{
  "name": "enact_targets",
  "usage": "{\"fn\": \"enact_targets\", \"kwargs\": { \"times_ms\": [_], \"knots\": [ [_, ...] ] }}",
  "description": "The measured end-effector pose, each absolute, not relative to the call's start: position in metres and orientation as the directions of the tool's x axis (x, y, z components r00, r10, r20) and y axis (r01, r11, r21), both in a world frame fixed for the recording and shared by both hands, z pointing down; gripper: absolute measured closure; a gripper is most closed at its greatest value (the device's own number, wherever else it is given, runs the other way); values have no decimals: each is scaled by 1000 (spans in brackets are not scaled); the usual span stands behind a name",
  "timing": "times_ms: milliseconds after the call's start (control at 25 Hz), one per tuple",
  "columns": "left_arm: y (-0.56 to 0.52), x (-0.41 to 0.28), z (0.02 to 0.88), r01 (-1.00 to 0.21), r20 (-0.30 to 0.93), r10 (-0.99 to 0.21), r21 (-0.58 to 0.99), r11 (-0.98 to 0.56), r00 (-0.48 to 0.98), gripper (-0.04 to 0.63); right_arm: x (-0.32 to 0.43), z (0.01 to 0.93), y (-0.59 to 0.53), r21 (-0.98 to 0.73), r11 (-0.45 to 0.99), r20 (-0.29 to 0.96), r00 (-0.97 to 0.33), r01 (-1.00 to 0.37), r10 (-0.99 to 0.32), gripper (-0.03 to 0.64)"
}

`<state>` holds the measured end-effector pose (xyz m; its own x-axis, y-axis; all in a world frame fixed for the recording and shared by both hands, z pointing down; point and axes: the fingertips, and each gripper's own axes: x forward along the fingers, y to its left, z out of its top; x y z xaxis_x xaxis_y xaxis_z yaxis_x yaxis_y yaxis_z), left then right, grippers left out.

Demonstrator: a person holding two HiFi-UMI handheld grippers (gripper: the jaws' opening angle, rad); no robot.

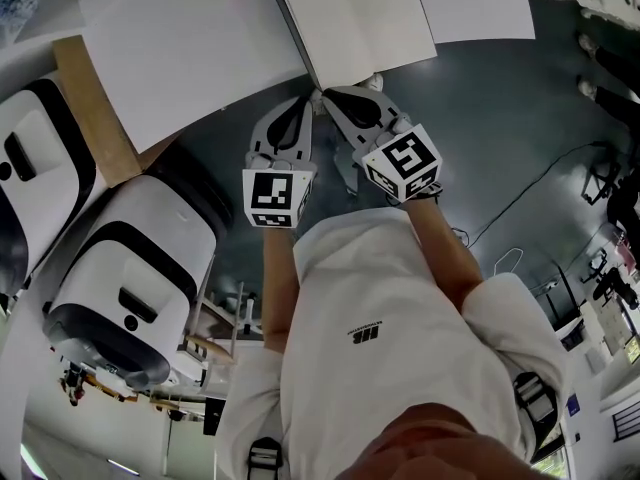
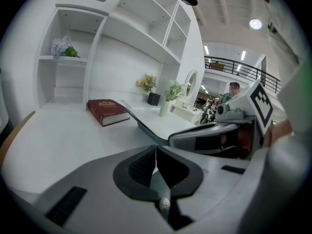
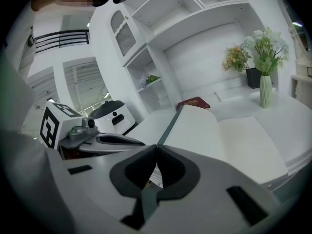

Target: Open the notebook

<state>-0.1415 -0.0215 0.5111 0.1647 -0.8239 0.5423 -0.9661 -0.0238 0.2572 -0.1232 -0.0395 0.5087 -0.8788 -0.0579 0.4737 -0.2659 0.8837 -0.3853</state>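
Observation:
The notebook (image 1: 360, 18) lies open on the white table (image 1: 180, 58), its blank pages up and its grey cover edge toward me. Both grippers hang side by side just off the table's near edge, below the notebook's near corner. My left gripper (image 1: 300, 103) is shut, its pads (image 2: 146, 165) meeting in a thin line with nothing between them. Just right of it, my right gripper (image 1: 335, 98) is also shut and empty, its tips (image 3: 156, 150) pointing at the notebook (image 3: 229, 135) from just short of its cover edge. In the left gripper view the notebook (image 2: 151, 121) shows edge-on.
A red hardcover book (image 2: 107, 111) lies farther back on the table. Vases with flowers (image 3: 265, 89) stand near the back wall under white shelves. Two white-and-black machines (image 1: 130, 278) and a wooden panel (image 1: 95, 108) stand at the left, below the table's edge.

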Motion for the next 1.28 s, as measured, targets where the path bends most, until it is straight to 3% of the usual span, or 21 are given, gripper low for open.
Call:
{"fn": "enact_targets", "kwargs": {
  "times_ms": [1280],
  "knots": [
    [1, -180, 548, -960, 578, -811, 267, 77, 95, 595, -164, 572, -12, -372, 903, 545, -838, -213, 27, 612]
  ]
}}
